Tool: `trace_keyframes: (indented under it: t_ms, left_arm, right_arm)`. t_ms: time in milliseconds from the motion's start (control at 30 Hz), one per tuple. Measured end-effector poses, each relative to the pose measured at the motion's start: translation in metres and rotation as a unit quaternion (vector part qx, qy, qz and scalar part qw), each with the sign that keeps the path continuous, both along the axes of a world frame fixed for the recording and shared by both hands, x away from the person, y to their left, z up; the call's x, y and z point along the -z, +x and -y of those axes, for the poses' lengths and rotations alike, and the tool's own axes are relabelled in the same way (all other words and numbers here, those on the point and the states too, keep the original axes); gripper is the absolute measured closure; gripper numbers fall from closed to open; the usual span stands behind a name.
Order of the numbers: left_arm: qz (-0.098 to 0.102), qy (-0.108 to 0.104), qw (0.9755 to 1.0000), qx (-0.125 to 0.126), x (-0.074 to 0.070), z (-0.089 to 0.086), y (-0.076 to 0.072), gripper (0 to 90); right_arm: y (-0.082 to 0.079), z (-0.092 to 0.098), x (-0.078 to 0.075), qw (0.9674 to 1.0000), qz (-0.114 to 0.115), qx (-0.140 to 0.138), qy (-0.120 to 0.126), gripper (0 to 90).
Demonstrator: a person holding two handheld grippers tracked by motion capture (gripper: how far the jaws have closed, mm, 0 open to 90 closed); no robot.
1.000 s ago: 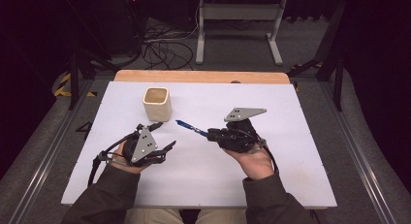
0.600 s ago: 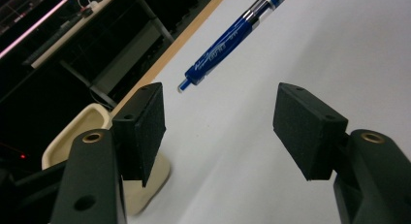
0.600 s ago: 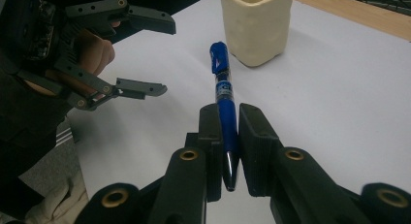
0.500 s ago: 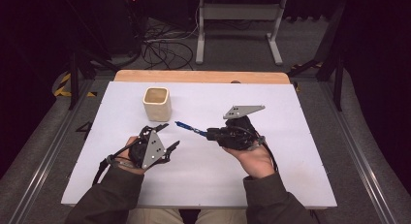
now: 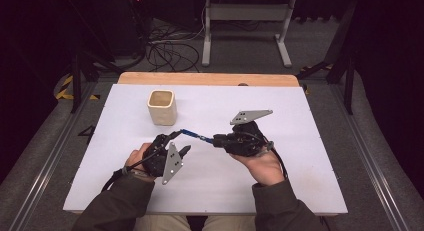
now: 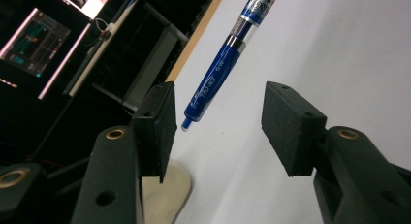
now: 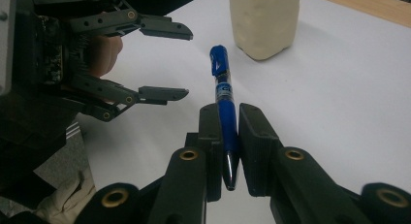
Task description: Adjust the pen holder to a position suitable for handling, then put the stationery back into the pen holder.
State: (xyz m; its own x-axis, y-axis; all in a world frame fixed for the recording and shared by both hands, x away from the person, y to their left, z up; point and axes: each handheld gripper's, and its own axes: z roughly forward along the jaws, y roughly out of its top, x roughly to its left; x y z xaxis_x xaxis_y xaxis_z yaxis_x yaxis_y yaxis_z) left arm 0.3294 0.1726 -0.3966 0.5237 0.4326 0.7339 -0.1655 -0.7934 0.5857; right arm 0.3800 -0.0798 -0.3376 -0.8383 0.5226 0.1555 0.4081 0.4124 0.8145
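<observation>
A blue pen point(image 5: 197, 136) is held level above the white table point(image 5: 300, 181), with my right gripper point(image 5: 219, 140) shut on its tip end. In the right gripper view the pads clamp the pen point(image 7: 224, 95) at my right gripper point(image 7: 229, 113). The pen's free blue end points at my left gripper point(image 5: 181, 142), which stands open just beside it. In the left gripper view the pen point(image 6: 218, 64) hangs in the gap of my left gripper point(image 6: 223, 129), and neither pad touches it. Those jaws have just been closing. From the right gripper view, the left gripper point(image 7: 186, 64) shows with spread jaws.
A cream square cup point(image 5: 162, 107) stands upright on the table behind the left gripper, also close behind the pen in the right gripper view as the cup point(image 7: 264, 20). A wooden strip point(image 5: 210, 79) edges the table's far side.
My left gripper has moved right, toward the pen's free end, and its jaws have narrowed. The right gripper and the pen have stayed in place.
</observation>
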Motion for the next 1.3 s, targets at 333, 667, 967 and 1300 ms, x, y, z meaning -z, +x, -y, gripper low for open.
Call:
trace_keyframes:
  t_ms: [333,667,967,1300]
  left_arm:
    - [0.04,0.058,0.9975,-0.011,0.008,0.012,-0.004,56.4]
    - [0.046,0.079,0.9957,-0.015,0.011,0.019,0.002,58.7]
    - [0.047,0.089,0.9948,-0.018,0.012,0.021,0.005,65.2]
    - [0.039,0.091,0.9949,-0.015,0.014,0.024,0.006,74.1]
  right_arm:
    - [-0.001,-0.002,0.001,1.0,-0.002,-0.006,0.001,80.9]
    - [-0.002,-0.006,0.002,0.9999,-0.004,-0.013,-0.005,80.9]
    - [-0.003,-0.008,0.003,0.9998,-0.005,-0.017,-0.008,80.9]
    - [-0.005,-0.008,0.003,0.9998,-0.004,-0.019,-0.01,80.9]
